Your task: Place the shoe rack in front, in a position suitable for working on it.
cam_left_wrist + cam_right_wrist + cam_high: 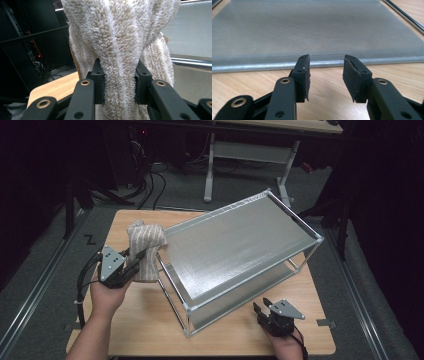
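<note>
Around you the room is dark, with a grey floor, cables and a second desk's white legs beyond the far edge of the wooden worktop [150,320]. On that worktop a metal-framed rack [240,250] with pale grey fabric shelves takes up the middle and right side, set at a slant.

Your left gripper [131,266] has its jaws closed on a cream, ribbed towel [145,251]. In the left gripper view the towel [120,50] is pinched into a thick fold between the two pads and rises well above the jaw tips, bunched and upright, while more of it hangs down behind the jaws. Just beyond the towel, to the jaws' right, you have the rack's grey shelf and one of its metal rails.

Your right gripper [261,311] rests near the front right corner of the worktop, its jaws part open with nothing between them. In the right gripper view [325,72], bare wood shows in the gap, and the stitched front edge of the rack's bottom shelf [317,32] lies just ahead of the jaw tips, apart from them.
</note>
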